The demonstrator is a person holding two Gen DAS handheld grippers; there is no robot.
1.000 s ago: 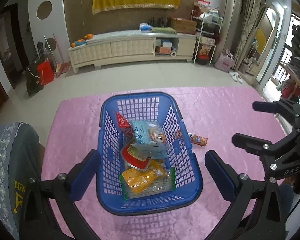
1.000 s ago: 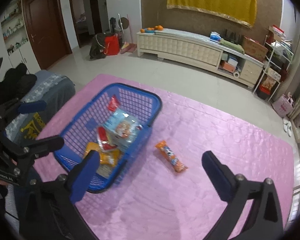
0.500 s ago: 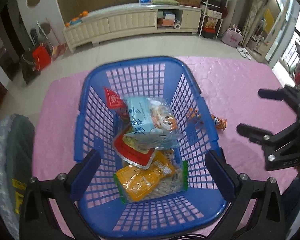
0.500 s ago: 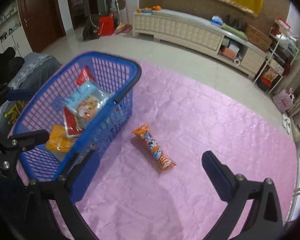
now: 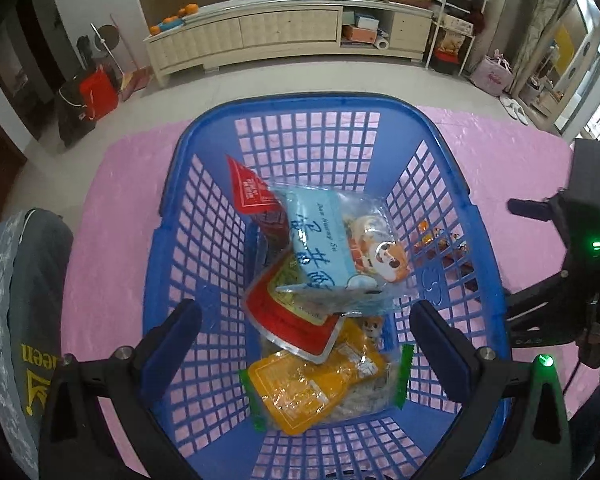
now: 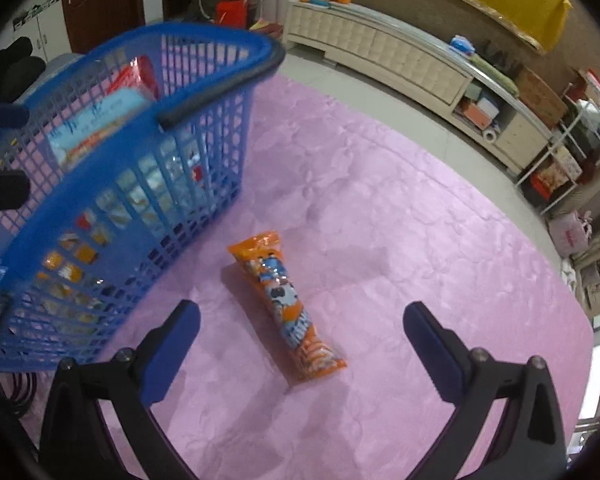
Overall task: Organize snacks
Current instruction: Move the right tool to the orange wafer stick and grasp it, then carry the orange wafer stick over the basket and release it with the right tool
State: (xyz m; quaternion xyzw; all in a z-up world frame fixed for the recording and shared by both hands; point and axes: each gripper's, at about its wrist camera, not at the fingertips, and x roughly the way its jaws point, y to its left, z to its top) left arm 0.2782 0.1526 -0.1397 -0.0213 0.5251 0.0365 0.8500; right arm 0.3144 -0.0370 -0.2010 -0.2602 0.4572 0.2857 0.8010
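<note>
Nearby, blue basket (image 6: 112,184) beside orange snack bar (image 6: 286,306), right claw (image 6: 300,344) agape above

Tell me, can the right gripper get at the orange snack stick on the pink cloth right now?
Probably yes. The right gripper is open, and the orange snack stick lies bare on the pink cloth between its fingers. The blue basket stands beside it, apart, nothing covering it.

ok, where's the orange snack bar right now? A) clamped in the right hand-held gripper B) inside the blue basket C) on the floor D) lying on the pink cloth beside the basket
D: the orange snack bar lies flat on the pink cloth, outside the blue basket, with the right hand-held gripper open around it, not touching.
</note>
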